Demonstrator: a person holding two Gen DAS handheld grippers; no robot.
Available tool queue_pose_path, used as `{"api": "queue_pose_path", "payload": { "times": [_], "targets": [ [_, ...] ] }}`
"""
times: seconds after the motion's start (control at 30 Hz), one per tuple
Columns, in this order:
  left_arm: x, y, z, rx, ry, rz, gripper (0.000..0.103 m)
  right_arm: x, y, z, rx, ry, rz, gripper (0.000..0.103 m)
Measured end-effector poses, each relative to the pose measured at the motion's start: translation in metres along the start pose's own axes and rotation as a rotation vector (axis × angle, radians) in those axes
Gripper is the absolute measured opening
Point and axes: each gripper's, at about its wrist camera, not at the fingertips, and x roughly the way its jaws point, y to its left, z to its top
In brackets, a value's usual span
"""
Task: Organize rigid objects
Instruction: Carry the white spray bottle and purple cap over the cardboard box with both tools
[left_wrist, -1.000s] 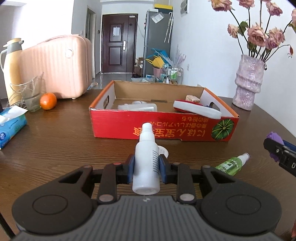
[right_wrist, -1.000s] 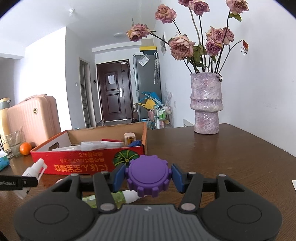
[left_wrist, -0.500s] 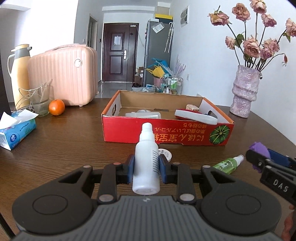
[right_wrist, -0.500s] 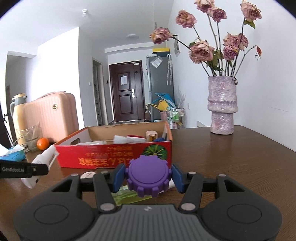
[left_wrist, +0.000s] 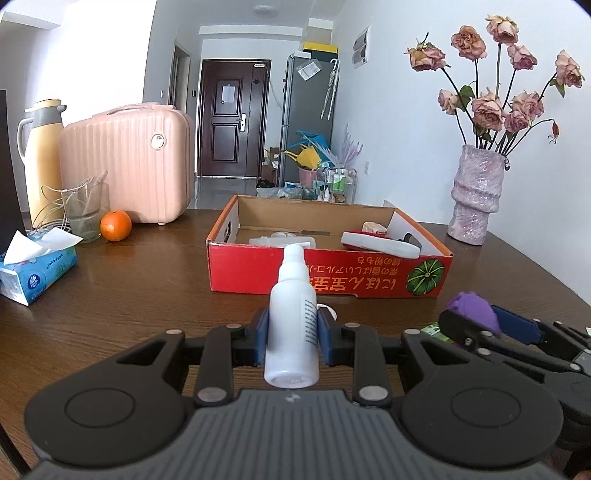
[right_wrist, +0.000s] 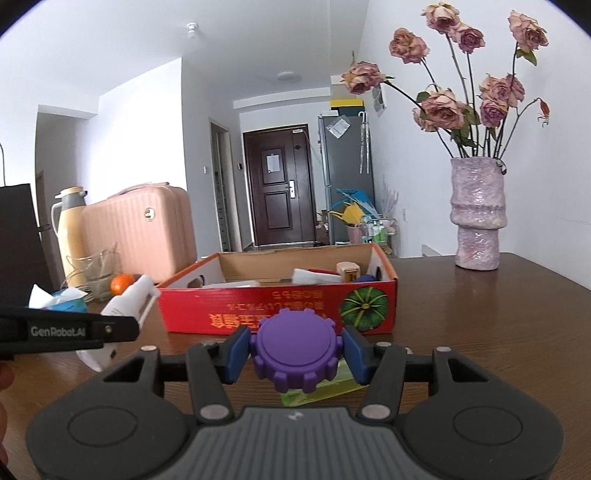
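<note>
My left gripper (left_wrist: 291, 332) is shut on a white spray bottle (left_wrist: 293, 314), held above the brown table with its nozzle toward the red cardboard box (left_wrist: 328, 275). The right gripper (right_wrist: 295, 349) is shut on a purple toothed cap (right_wrist: 295, 354), also short of the box (right_wrist: 277, 314). In the left wrist view the right gripper (left_wrist: 476, 317) with the purple cap (left_wrist: 472, 308) shows at the right. The right wrist view shows the left gripper's finger (right_wrist: 66, 328) and the white bottle (right_wrist: 125, 306) at the left. The box holds several items, among them a white bottle and a red-and-white object (left_wrist: 380, 243).
A green spray bottle (right_wrist: 317, 384) lies on the table under the right gripper. A small white lid (left_wrist: 327, 310) lies before the box. At the left stand a tissue pack (left_wrist: 33, 269), an orange (left_wrist: 115, 225), a glass, a thermos and a pink suitcase (left_wrist: 129, 166). A flower vase (left_wrist: 476, 195) is at the right.
Both grippers have drawn back from the box with their loads, so the box looks smaller. The right gripper has come closer beside the left one. Neither grip has altered.
</note>
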Motion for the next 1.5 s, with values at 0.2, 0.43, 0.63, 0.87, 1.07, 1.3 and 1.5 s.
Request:
{"api": "queue_pose_path", "payload": {
  "times": [0.2,0.43,0.63,0.87,1.07,1.3,1.5],
  "targets": [
    [-0.001,0.005,0.007,-0.006,-0.01,0.002,0.028,0.003,0.002,0.006,0.005,-0.001,0.007,0.053],
    [0.003,0.004,0.016,0.003,-0.018,0.001,0.028,0.011,0.004,0.017,-0.005,-0.012,0.009,0.053],
    [0.008,0.0,0.027,0.009,-0.033,0.006,0.028,0.018,0.007,0.028,-0.013,-0.032,0.01,0.053],
    [0.02,-0.006,0.039,0.019,-0.04,0.011,0.028,0.031,0.005,0.04,-0.008,-0.039,0.009,0.053],
    [0.034,-0.009,0.05,0.008,-0.047,0.01,0.028,0.043,0.003,0.049,-0.001,-0.051,0.004,0.053],
    [0.055,-0.011,0.058,-0.007,-0.039,0.016,0.028,0.065,0.0,0.059,0.015,-0.056,-0.001,0.053],
    [0.074,-0.011,0.065,-0.013,-0.03,0.014,0.028,0.086,-0.005,0.066,0.021,-0.047,-0.013,0.053]
  ]
}}
